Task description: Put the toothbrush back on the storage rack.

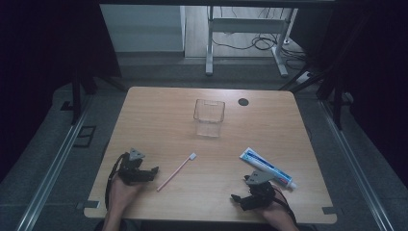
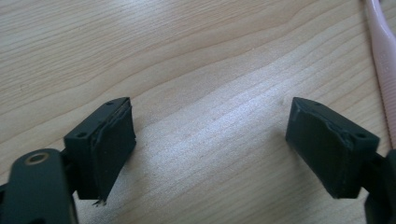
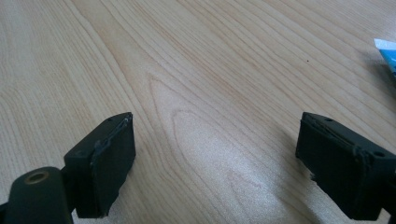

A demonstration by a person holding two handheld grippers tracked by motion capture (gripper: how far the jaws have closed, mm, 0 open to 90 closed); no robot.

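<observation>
At the near edge of the wooden table (image 1: 159, 110), the left gripper (image 1: 153, 172) and the right gripper (image 1: 236, 198) are held low over the wood, each with jaws spread wide and nothing between them. A pink toothbrush (image 1: 176, 171) is laid just beside the left gripper, apart from it. A toothpaste tube (image 1: 267, 168) is laid near the right gripper. Farther off, a clear plastic cup (image 1: 209, 117) is seen on its side at mid-table.

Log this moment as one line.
left gripper: open, beside toothbrush | right gripper: open, near toothpaste | cup: empty
</observation>
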